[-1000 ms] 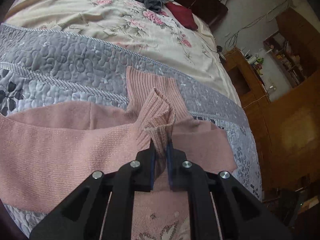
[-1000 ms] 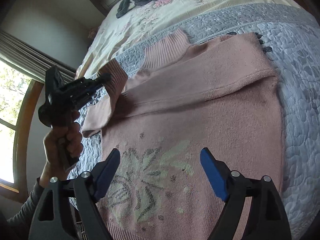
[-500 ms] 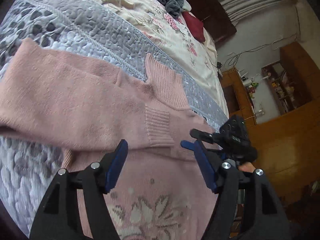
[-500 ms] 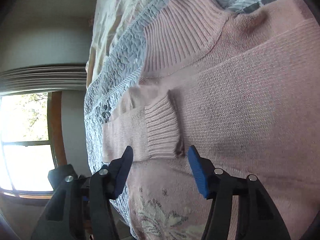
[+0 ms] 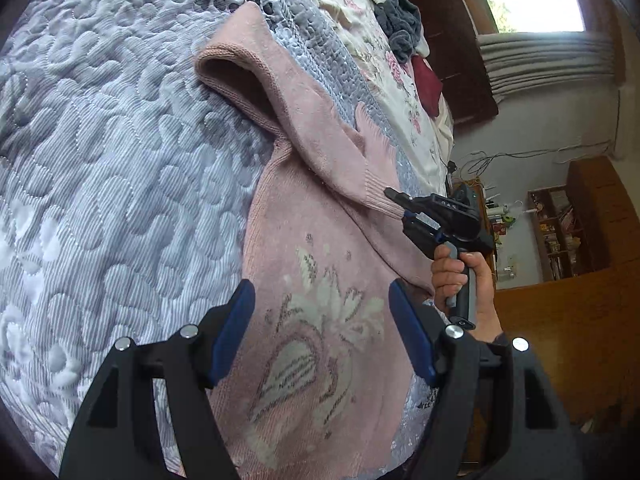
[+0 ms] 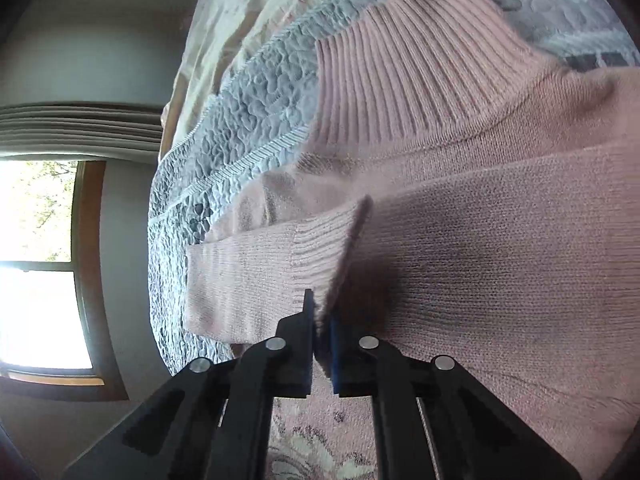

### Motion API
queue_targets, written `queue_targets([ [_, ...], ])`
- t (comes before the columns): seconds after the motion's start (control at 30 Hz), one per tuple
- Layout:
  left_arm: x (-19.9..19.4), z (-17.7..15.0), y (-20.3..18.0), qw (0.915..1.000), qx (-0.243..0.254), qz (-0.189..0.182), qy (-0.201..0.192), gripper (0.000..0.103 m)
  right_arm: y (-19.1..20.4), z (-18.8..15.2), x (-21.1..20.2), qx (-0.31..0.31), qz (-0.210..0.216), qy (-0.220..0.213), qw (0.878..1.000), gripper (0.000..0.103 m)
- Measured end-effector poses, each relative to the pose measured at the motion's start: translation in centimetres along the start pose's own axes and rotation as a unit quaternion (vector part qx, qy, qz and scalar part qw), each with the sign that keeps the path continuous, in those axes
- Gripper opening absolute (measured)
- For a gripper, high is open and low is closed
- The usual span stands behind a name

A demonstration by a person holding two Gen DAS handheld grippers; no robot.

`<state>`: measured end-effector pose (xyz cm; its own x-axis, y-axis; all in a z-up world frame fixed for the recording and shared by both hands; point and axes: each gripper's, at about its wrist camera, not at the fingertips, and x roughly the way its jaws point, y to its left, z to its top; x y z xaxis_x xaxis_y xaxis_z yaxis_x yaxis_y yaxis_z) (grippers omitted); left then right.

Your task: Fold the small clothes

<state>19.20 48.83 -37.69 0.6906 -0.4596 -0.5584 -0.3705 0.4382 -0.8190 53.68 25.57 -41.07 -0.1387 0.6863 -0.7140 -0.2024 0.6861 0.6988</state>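
A pink knit sweater (image 5: 320, 264) with a pale leaf pattern lies flat on the grey quilted bedspread (image 5: 120, 168). Its left sleeve (image 5: 320, 136) is folded across the chest, ribbed cuff (image 6: 320, 252) inward. My left gripper (image 5: 322, 320) hovers open above the leaf pattern, holding nothing. My right gripper (image 6: 321, 320) is shut on the edge of that cuff; in the left wrist view the right gripper (image 5: 394, 196) shows at the cuff, held by a hand (image 5: 456, 276). The ribbed collar (image 6: 408, 64) lies beyond the cuff.
A pile of dark grey clothes (image 5: 392, 12) and a maroon garment (image 5: 428, 84) lie at the far end of the floral bed cover. Wooden cabinets (image 5: 580, 220) stand past the bed's right edge. A window (image 6: 36, 264) is on the left wall.
My left gripper let go of the cuff, opened and drew back toward the sweater's hem. My right gripper moved in and shut on the cuff.
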Motion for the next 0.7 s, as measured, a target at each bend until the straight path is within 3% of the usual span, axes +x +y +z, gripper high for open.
queue_targets([
  [0.17,-2.2,0.9,-0.1,0.9999,0.004,-0.001,-0.014,0.068,3.5,-0.6,-7.5,-0.052,-0.034,-0.058,0.996,0.006],
  [0.3,-3.7,2.3,-1.4,0.9995,0.011,-0.014,-0.025,0.067,4.1,-0.8,-13.1,-0.07,-0.067,-0.095,0.991,0.006],
  [0.47,-3.5,4.7,-4.1,0.9988,0.034,-0.025,-0.023,0.066,0.6,-0.6,-17.6,-0.049,-0.1,-0.116,0.987,0.006],
  [0.7,0.4,9.3,-6.8,0.9977,0.054,-0.04,0.009,0.066,-7.4,-0.7,-18.8,0.008,-0.107,-0.111,0.988,0.006],
])
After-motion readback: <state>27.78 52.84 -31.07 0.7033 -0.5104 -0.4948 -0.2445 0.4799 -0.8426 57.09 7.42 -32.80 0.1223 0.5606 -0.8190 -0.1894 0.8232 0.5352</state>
